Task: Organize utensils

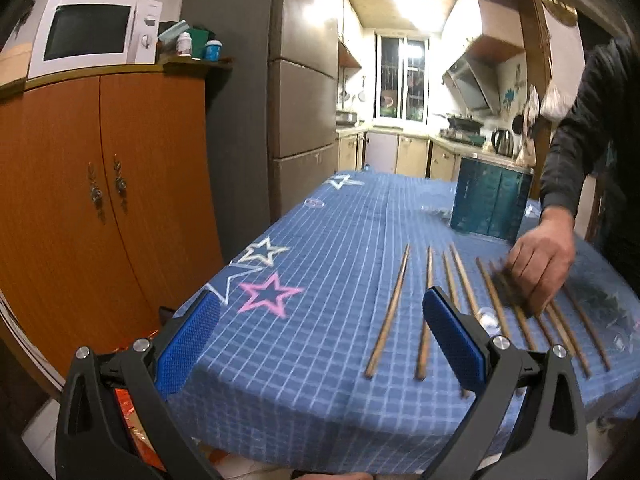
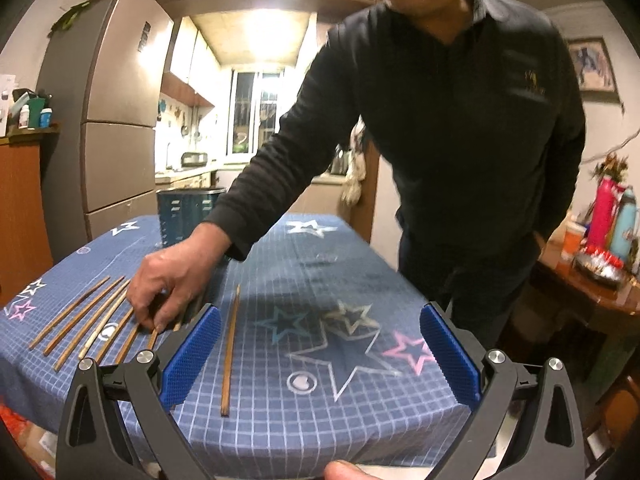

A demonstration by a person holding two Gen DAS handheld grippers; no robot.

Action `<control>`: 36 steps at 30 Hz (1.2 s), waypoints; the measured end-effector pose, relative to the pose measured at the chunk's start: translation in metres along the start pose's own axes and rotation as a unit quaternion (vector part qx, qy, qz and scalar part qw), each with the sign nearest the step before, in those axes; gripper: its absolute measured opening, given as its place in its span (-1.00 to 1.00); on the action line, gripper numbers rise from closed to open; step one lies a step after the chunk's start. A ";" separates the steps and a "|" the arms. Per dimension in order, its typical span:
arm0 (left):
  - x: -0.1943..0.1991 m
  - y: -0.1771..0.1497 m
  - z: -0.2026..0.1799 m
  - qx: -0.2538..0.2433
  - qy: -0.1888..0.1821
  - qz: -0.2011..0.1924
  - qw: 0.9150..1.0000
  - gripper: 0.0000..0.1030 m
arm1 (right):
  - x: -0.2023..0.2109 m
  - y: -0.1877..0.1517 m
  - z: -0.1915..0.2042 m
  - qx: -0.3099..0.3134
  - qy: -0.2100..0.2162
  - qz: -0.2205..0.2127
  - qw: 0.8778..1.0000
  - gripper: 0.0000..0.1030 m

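Right wrist view: counter (image 2: pixel 320 240) carries teal holder (image 2: pixel 188 216). Nearer than holder, bystander's hand (image 2: pixel 172 280) rests on chopsticks (image 2: pixel 92 320). Both tongs (image 2: pixel 320 356) (image 1: pixel 320 344) apart, empty. Risk: collision with hand; sticks rolling.

table (image 2: pixel 304 420) carries chopsticks (image 2: pixel 229 354) and a teal holder (image 1: pixel 490 204).

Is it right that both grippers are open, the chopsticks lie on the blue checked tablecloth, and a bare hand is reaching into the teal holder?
Not quite. The hand is on the chopsticks, not in the teal holder, as the right wrist view shows. The rest stands.
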State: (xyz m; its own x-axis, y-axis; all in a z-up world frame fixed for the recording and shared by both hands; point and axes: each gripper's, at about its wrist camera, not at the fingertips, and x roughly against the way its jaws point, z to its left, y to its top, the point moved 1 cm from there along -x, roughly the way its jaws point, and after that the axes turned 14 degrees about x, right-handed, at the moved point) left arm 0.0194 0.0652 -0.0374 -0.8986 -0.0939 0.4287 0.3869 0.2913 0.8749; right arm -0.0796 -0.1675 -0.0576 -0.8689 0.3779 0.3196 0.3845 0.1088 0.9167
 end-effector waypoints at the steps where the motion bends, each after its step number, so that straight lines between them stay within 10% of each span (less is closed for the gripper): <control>1: 0.001 -0.004 0.001 -0.006 -0.002 0.000 1.000 0.91 | -0.001 -0.001 0.000 -0.002 0.005 0.003 1.000 0.93; 13: -0.003 -0.037 -0.002 -0.040 -0.050 0.027 0.998 0.86 | 0.007 -0.014 0.052 0.061 0.098 0.018 0.993 0.93; 21: -0.022 -0.048 -0.001 -0.062 -0.071 0.058 0.994 0.36 | 0.005 -0.023 0.065 0.055 0.140 0.031 0.988 0.93; 36: -0.027 -0.045 0.000 -0.096 -0.103 0.031 0.989 0.30 | 0.021 -0.020 0.079 0.069 0.096 0.035 0.992 0.93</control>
State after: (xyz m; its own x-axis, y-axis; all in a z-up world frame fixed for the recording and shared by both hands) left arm 0.0267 0.0544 -0.0887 -0.8871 0.1212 0.4454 0.4575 0.1022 0.8833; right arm -0.0809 -0.0892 -0.0880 -0.8770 0.2086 0.4328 0.4732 0.2190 0.8533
